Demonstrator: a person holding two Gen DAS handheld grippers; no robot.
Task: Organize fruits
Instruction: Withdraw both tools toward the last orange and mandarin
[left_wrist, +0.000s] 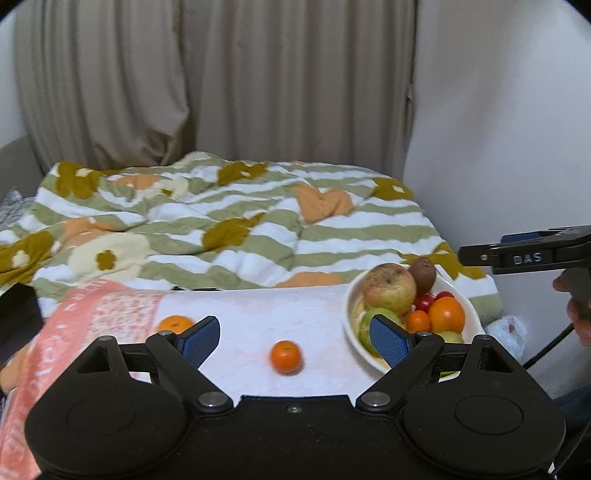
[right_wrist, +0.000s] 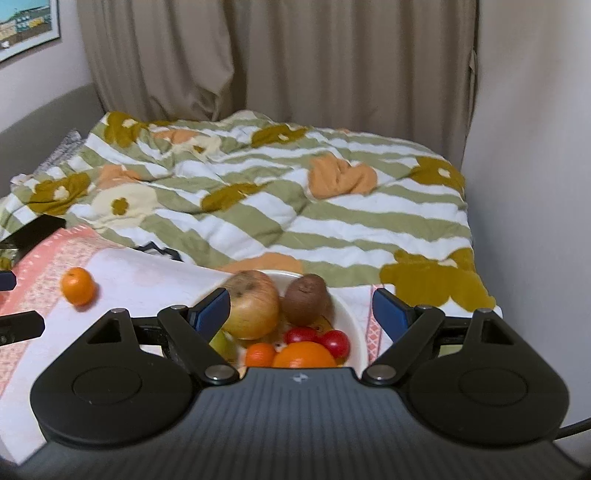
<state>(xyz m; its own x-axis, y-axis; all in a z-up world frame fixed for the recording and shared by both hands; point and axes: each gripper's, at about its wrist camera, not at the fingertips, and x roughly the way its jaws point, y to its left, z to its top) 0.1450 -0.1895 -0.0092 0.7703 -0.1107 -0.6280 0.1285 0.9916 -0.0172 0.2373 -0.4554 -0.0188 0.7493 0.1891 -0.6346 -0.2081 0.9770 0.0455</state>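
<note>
Beige curtains (left_wrist: 221, 74) hang behind a bed under a striped, flowered quilt (left_wrist: 258, 221), with a cloth-covered tabletop (left_wrist: 240, 314) in front.

On the tabletop's right side a white bowl (left_wrist: 469, 306) holds a yellowish apple (left_wrist: 388, 288), a brown kiwi (left_wrist: 424, 273), an orange (left_wrist: 446, 314), a small mandarin, red cherry tomatoes (right_wrist: 334, 341) and green fruit. Two loose mandarins lie on the cloth well apart from the bowl: one (left_wrist: 286, 357) near the middle, the other (left_wrist: 173, 324) further left, partly hidden behind a blue pad. Left tongs (left_wrist: 295, 341) hover above the cloth, jaws spread wide and holding nothing. Right tongs (right_wrist: 301, 314) hang over the bowl, jaws likewise wide apart and empty, with the apple and kiwi seen between them but untouched.
</note>
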